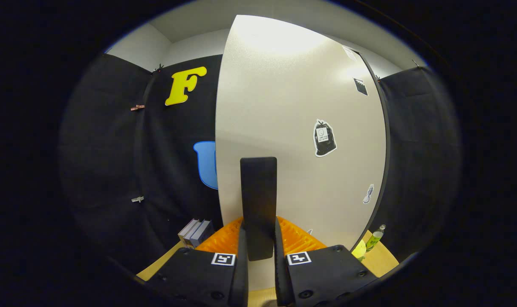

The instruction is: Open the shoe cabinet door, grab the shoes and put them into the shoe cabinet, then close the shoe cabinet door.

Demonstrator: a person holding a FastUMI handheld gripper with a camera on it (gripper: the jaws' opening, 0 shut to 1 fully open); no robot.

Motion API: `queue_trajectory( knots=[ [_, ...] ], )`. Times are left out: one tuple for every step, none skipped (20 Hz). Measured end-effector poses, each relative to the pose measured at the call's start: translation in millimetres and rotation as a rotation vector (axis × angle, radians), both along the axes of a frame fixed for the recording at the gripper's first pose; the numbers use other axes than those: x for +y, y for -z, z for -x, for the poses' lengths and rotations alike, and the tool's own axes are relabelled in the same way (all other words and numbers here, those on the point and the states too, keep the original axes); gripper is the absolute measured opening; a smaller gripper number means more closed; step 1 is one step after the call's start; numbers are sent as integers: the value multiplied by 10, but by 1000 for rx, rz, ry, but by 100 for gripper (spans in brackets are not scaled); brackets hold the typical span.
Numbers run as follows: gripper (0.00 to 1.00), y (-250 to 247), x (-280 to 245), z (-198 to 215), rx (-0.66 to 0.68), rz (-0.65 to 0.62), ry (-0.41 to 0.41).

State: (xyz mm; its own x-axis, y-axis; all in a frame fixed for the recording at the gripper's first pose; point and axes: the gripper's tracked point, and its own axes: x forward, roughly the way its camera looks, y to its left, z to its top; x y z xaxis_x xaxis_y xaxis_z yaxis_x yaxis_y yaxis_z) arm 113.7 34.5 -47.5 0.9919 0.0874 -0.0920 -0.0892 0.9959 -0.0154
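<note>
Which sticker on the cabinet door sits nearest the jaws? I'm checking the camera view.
The small pale sticker, low near the door's far edge; the black bag-shaped sticker and top black one sit higher. Jaws grip the door handle.

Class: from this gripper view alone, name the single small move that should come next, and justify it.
Probably pull back gently, swinging the cabinet door on its hinge. The gripper appears shut on the dark upright door handle, which sits between its fingers, against the pale door panel.

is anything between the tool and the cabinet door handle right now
Nothing visible stands in the way. The dark upright handle on the pale cabinet door already sits between the tool's two fingers, which close in on both its sides. The orange ribbed mat lies lower down beyond the fingers, clear of the grip.
</note>
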Motion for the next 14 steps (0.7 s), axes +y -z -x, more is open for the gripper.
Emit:
queue_trajectory(
  knots=[
    [29,2,-22,41,1,0,-8],
    [29,-1,-47,74,3,-1,-17],
    [29,-8,-74,118,4,-1,-26],
    [29,-15,-103,162,5,0,-35],
    [29,-22,-132,208,5,2,-44],
    [29,-21,-170,243,4,3,-55],
    [29,-24,-208,280,5,5,-66],
    [29,-37,-237,329,7,4,-77],
    [29,-40,-269,382,11,2,-89],
    [29,-48,-305,435,14,-1,-101],
    [29,-58,-339,482,15,-1,-111],
    [29,-55,-383,525,16,-2,-120],
    [29,-64,-433,581,16,-1,-129],
    [29,-68,-473,621,17,0,-139]
  ],
)
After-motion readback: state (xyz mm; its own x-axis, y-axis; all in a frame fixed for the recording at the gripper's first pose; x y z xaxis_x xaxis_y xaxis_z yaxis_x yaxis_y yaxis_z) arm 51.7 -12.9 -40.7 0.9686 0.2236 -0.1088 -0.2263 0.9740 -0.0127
